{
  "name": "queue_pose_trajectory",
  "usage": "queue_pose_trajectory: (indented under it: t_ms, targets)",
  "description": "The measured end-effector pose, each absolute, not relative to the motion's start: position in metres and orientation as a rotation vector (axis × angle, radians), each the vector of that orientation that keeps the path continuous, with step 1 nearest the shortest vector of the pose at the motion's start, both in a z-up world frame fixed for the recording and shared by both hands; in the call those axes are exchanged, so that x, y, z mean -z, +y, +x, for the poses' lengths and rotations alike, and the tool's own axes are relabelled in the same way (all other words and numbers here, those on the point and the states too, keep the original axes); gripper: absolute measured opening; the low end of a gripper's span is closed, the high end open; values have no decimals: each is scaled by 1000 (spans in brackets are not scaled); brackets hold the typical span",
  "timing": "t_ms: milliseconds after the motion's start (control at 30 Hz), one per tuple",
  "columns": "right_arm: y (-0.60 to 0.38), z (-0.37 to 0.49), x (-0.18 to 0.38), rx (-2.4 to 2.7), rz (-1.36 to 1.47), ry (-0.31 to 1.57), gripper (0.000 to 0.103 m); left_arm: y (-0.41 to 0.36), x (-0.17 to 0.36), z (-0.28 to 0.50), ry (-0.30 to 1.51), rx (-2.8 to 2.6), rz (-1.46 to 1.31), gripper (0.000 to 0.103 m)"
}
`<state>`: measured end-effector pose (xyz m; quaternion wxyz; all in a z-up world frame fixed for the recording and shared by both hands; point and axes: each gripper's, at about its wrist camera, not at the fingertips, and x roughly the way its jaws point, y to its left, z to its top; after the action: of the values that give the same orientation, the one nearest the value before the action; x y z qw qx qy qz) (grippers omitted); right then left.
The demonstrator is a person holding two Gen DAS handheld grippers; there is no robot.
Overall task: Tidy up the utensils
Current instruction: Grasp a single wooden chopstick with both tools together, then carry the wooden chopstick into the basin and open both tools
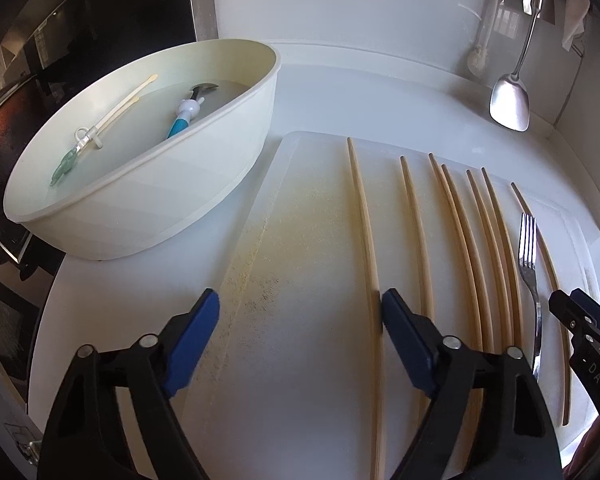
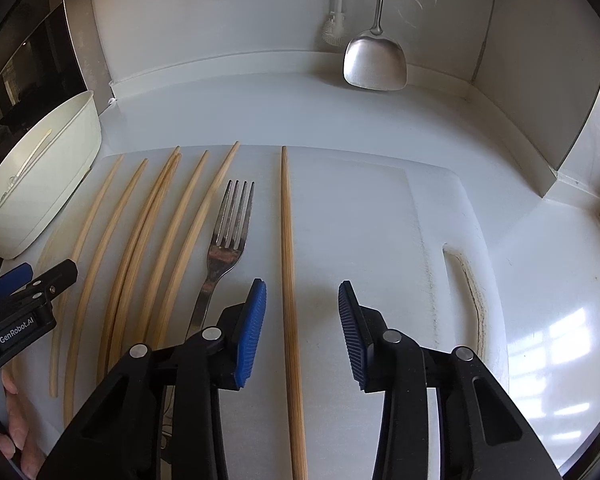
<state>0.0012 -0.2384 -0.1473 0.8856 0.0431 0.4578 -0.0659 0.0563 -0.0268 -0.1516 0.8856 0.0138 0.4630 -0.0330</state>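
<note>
Several wooden chopsticks lie side by side on a white cutting board (image 1: 300,220). A metal fork (image 1: 530,272) lies among them, tines pointing away. My left gripper (image 1: 300,312) is open just above the board, with the leftmost chopstick (image 1: 362,216) running along the inside of its right pad. In the right wrist view my right gripper (image 2: 302,292) stands open astride the rightmost chopstick (image 2: 287,240), and neither pad touches it. The fork (image 2: 228,240) lies just left of its left finger. The left gripper (image 2: 40,276) shows at the left edge over the outer chopsticks.
A white oval basin (image 1: 160,200) stands at the board's left, holding a blue-handled utensil (image 1: 184,116) and pale training chopsticks. A steel spatula (image 2: 374,64) and a white brush (image 2: 334,32) hang on the back wall. A hand (image 2: 12,440) shows at the lower left.
</note>
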Motion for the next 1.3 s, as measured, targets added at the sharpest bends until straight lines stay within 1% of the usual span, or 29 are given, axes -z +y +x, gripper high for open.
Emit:
queue_pose_trajectory:
  t_ms: [100, 167, 200, 267, 300, 333, 367, 433, 633, 900, 1100, 1300]
  targets:
    - [-236, 1, 147, 140, 82, 952, 32, -36, 149, 54, 946, 74, 73, 61]
    - [-234, 1, 147, 137, 77, 950, 28, -41, 147, 52, 937, 86, 88, 47]
    - [-232, 1, 147, 137, 72, 948, 26, -44, 147, 52, 934, 93, 94, 43]
    - [-228, 1, 146, 131, 59, 948, 19, -47, 146, 51, 929, 111, 102, 27]
    - [-227, 1, 146, 128, 55, 948, 16, -49, 146, 50, 928, 121, 107, 22]
    - [-226, 1, 146, 128, 53, 948, 12, -51, 146, 50, 928, 131, 112, 14]
    - [-226, 1, 146, 134, 48, 948, 11, -54, 146, 50, 930, 142, 116, 8]
    - [-228, 1, 146, 136, 58, 947, 7, -56, 146, 50, 927, 141, 131, 8]
    - [-237, -3, 145, 114, 129, 945, 6, -44, 144, 54, 970, 162, 39, 7]
    - [-243, -7, 134, 98, 168, 923, 6, -42, 141, 52, 994, 176, 8, 7]
    - [-244, -6, 118, 90, 173, 910, 6, -43, 122, 52, 974, 181, 9, 7]
    - [-243, -5, 87, 64, 170, 885, 6, -38, 91, 51, 963, 174, -13, 7]
